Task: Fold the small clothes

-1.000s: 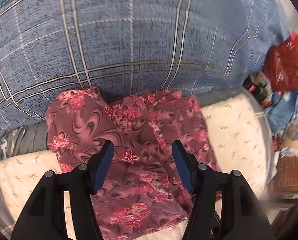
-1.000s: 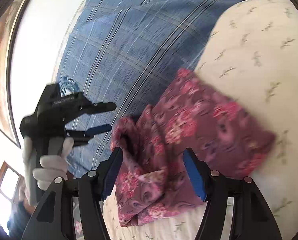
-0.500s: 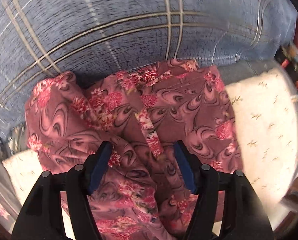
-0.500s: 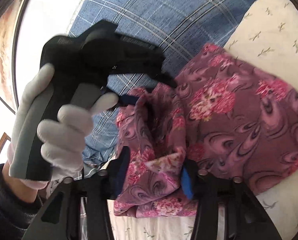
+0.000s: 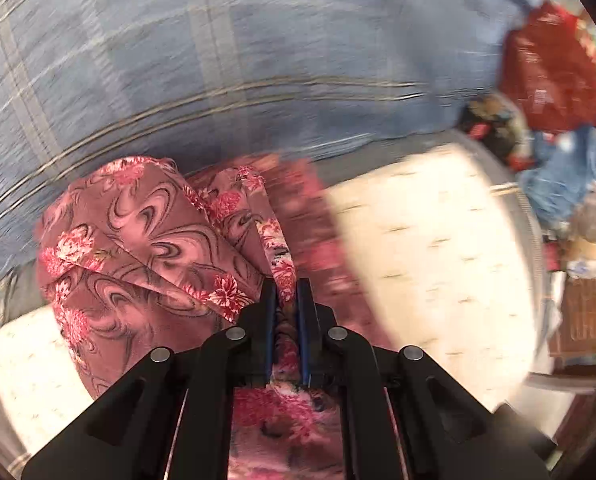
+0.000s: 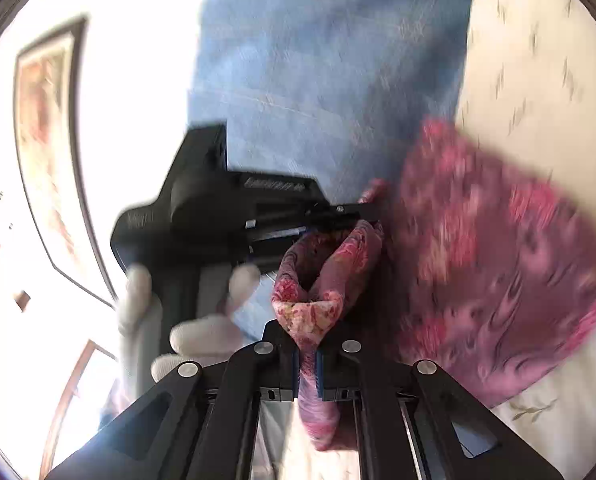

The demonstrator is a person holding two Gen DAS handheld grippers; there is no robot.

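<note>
A small maroon garment with pink flowers (image 5: 138, 248) lies bunched on a cream cushion (image 5: 437, 264), against a blue plaid cover (image 5: 218, 60). In the left wrist view my left gripper (image 5: 286, 292) points down and is shut on a fold of the garment. In the right wrist view my right gripper (image 6: 306, 340) is shut on another edge of the garment (image 6: 497, 280), which bulges up between its fingers. The left gripper (image 6: 361, 212) shows there too, held by a gloved hand (image 6: 202, 328), pinching the cloth just beyond the right one.
A red bag (image 5: 549, 68) and a heap of blue cloth and clutter (image 5: 565, 184) sit past the cushion's right end. A framed picture (image 6: 46, 152) hangs on the bright wall at left. The cushion (image 6: 537, 80) stretches to the right.
Both grippers have gone from open to shut on the garment. The left one slid sideways over the cloth and now pinches a fold. The right one closed on the raised edge.
</note>
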